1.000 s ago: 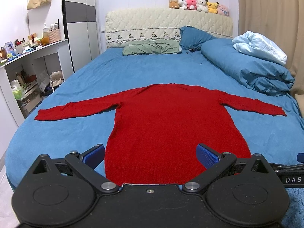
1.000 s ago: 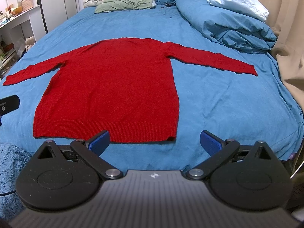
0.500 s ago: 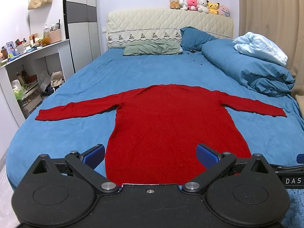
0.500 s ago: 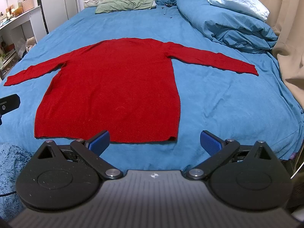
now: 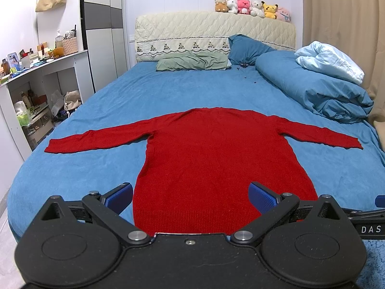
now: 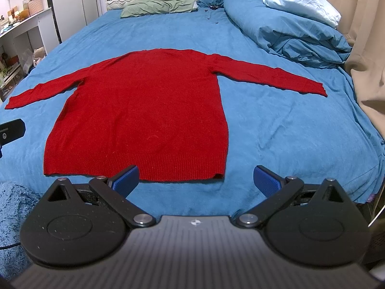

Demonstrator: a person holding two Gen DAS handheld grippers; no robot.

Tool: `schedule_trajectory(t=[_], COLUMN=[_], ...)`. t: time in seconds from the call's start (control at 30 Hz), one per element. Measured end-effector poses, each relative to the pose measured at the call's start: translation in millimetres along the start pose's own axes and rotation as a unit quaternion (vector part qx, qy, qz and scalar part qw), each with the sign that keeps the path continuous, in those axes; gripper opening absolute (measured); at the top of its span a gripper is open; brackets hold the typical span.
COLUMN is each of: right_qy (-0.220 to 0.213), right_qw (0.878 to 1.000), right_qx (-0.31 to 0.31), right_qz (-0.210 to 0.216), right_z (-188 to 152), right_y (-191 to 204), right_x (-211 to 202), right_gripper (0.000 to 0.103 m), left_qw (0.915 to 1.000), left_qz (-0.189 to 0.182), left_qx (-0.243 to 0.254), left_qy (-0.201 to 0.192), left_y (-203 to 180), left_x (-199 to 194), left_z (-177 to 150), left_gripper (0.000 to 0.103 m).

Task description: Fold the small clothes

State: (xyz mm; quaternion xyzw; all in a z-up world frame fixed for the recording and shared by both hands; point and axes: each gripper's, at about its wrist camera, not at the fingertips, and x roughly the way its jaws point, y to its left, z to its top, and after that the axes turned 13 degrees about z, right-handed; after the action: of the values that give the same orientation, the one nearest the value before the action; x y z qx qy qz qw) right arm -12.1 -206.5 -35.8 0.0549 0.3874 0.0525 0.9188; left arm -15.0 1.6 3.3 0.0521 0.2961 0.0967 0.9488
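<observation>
1. Your left gripper (image 5: 190, 193) hangs over the hem at 6 o'clock of the sweater (image 5: 216, 159), jaws spread wide and holding nothing. Your right gripper (image 6: 197, 179) hangs just short of the hem's right corner, jaws spread wide too, nothing between them.

2. The sweater lies flat on the bed (image 5: 168, 96), hem toward you, neck at 12 o'clock, with the left sleeve (image 5: 96, 139) out to 9 o'clock and the right sleeve (image 6: 269, 75) out to 3 o'clock. Spread like this, every edge is reachable, which I judge is why it was laid out so: no fold has been made yet.

3. Open jaws near the hem suggest you are lined up to pinch the two lower corners or reach for the sleeves; which, I cannot tell.

4. The sheet is soft, slightly creased blue cloth, so the knit may drag and bunch if you slide it.

5. Around the room: a duvet (image 5: 320, 91) piled at 2 o'clock, pillows (image 5: 192, 61) and a headboard (image 5: 211, 31) with plush toys (image 5: 252, 7) at 12, cluttered shelves (image 5: 31, 91) at 9, a curtain (image 6: 361, 24) at 3.
</observation>
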Motion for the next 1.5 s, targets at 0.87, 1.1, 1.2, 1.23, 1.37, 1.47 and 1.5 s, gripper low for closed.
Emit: schedule_trajectory(t=[0.87,1.1,1.2,1.23,1.37,1.47,1.5], right_qy=[-0.011,-0.060,-0.083,-0.091,-0.108,-0.116,-0.120], right_qw=[1.000,0.998,0.996,0.994,0.989,0.982,0.979], right_qx=[0.001,0.018,0.040,0.052,0.097,0.146,0.160], right_qz=[0.022,0.003,-0.014,-0.016,-0.040,-0.037,-0.037], right_z=[5.7,49.5,80.1,90.0,126.6,144.5,147.7], right_y=[-2.2,-42.9,-80.0,-94.5,-161.1,-216.2,-232.0], right_x=[-5.3,-17.3,-18.1,-16.5,4.9,30.9,39.1], right_gripper=[0.103,0.103,0.103,0.103,0.103,0.103,0.103], left_qw=[0.9999,0.9939,0.9892,0.9884,0.9885,0.9889,0.9889], left_qz=[0.007,-0.009,-0.030,-0.034,-0.078,-0.114,-0.122], left_qx=[0.000,0.004,0.005,0.009,0.026,0.036,0.043], left_qy=[-0.016,-0.110,-0.143,-0.148,-0.128,-0.089,-0.074], left_y=[1.0,-24.5,-49.3,-59.6,-105.8,-146.4,-159.5], left_x=[-8.6,-13.7,1.5,9.4,58.7,108.1,126.1], left_z=[10.2,88.7,129.3,140.4,180.3,198.9,201.0], left_gripper=[0.103,0.103,0.103,0.103,0.103,0.103,0.103])
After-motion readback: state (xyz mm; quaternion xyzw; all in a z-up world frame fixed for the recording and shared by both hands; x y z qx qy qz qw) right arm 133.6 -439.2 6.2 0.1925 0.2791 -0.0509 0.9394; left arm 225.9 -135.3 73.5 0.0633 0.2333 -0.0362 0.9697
